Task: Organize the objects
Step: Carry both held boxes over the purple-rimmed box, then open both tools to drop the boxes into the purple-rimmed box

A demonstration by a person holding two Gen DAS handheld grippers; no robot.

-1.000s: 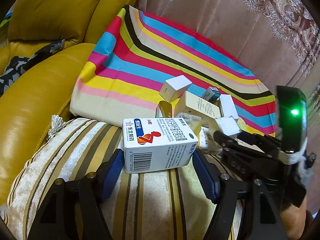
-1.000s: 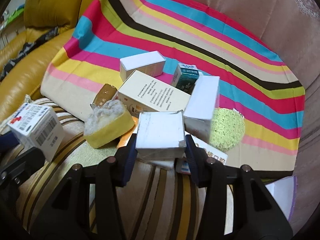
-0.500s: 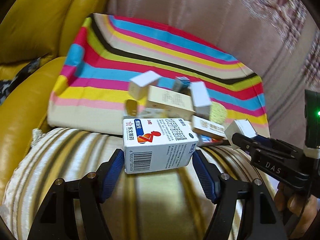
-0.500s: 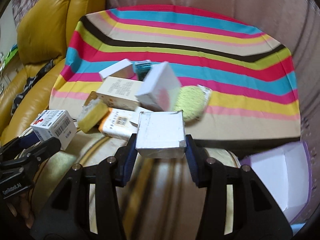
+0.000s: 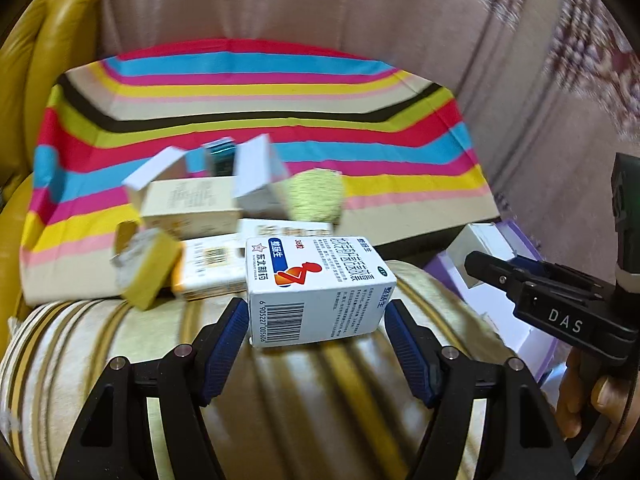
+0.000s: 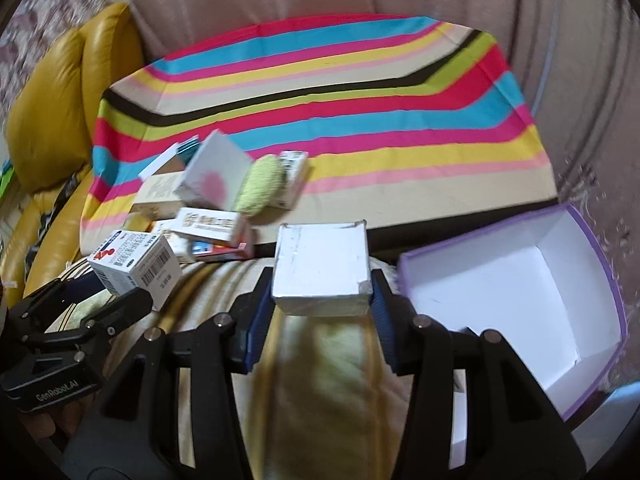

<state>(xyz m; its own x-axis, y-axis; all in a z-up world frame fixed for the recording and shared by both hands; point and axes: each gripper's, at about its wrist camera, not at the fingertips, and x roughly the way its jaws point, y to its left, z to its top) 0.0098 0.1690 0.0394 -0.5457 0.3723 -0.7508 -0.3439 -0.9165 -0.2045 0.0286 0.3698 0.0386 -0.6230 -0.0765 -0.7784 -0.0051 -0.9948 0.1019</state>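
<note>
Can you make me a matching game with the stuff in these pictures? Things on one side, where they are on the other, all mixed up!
Things:
1. barcoded medicine box
2. plain white box
3. purple-edged open box
4. green round sponge

Places:
A. lying on the striped cloth among the loose boxes
B. clamped in the left hand-held gripper
C. standing open beside the cushion, nothing seen inside
D. clamped in the right hand-held gripper

Pairs: 1-B, 2-D, 3-C, 4-A
</note>
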